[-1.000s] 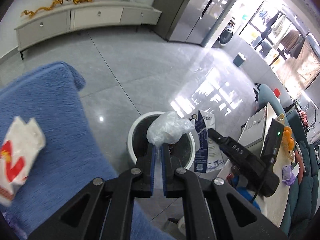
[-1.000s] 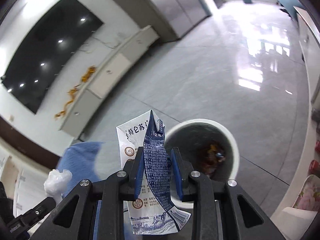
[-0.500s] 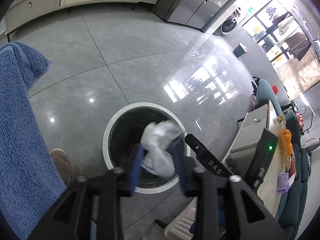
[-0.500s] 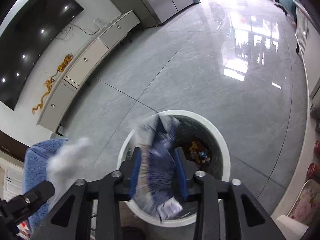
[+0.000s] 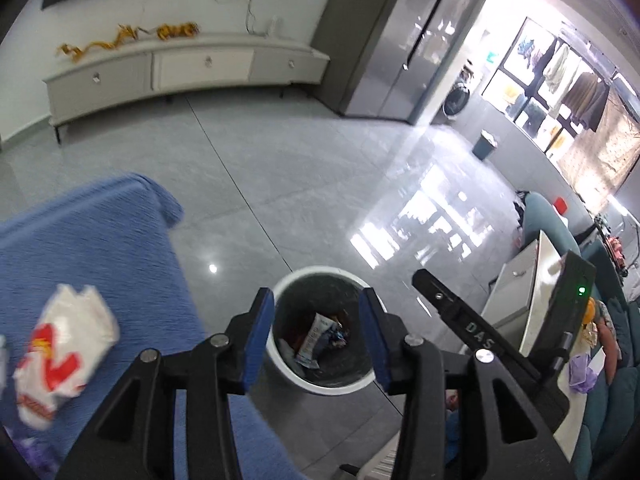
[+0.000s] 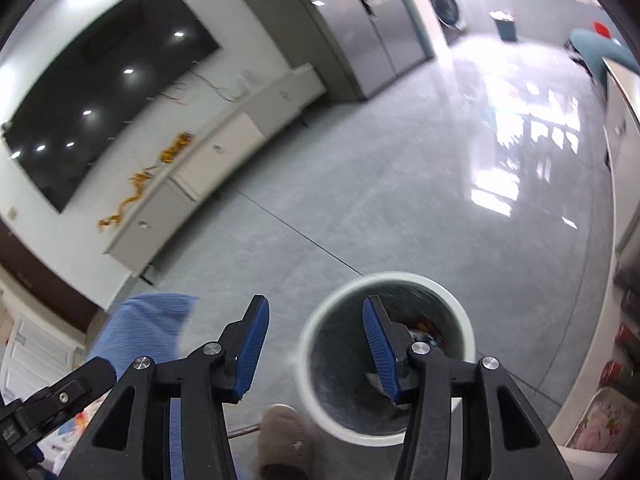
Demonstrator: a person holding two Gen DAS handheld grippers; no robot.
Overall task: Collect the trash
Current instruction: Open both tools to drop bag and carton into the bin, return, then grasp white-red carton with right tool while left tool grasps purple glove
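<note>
left claw [image 5: 316, 334], right claw [image 6: 316, 346], blk arms, blue ribbed pads, silver screws, "DAS" mark

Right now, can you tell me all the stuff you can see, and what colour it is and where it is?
Trash bin: one, white rim, dark inside, on the grey floor below both grippers.
Trash in the bin: several crumpled pieces, white, blue and orange, at the bottom.
Wrapper: one, white and red, lying on the blue cloth at left.
Blue cloth: one, covering the surface at left.
Slipper: one, tan, on the floor beside the bin.
TV cabinet: one, white, along the far wall.
Small bin: one, dark blue-grey, far off on the floor.
Left gripper: fingers blue, open, empty.
Right gripper: fingers blue, open, empty.
</note>
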